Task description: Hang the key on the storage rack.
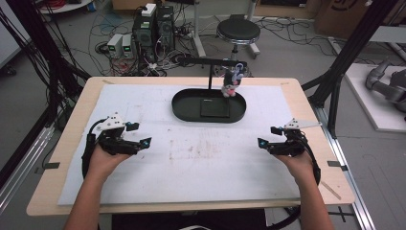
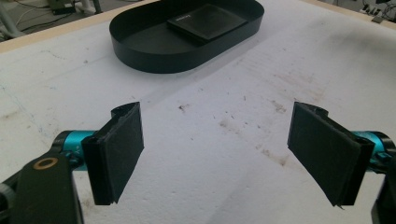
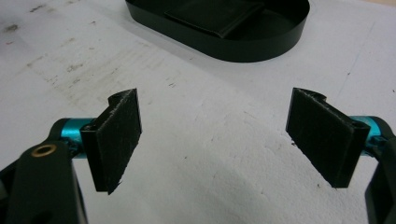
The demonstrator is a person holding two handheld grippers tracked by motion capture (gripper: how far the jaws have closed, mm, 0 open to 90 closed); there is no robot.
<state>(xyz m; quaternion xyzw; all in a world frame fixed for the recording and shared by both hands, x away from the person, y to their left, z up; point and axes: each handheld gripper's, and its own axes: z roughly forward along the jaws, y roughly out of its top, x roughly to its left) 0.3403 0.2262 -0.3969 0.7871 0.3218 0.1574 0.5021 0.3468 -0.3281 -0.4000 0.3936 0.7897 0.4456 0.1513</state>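
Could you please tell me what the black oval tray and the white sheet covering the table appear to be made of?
The black oval tray looks like thin, rigid plastic or coated metal: a smooth, matte, even wall with a sharp rim; which one I cannot tell. The white sheet looks like foam board or a similar soft material, judging by its grainy, pitted, dull surface with brownish stains.

Seen along the right gripper (image 3: pixel 215 142): two black padded jaws rising from the lower corners, spread wide, nothing between them. Beneath, a scuffed white table cover (image 3: pixel 210 177). At the top of the frame, a black oval tray (image 3: pixel 261 49) holding a flat black pad (image 3: pixel 215 14).
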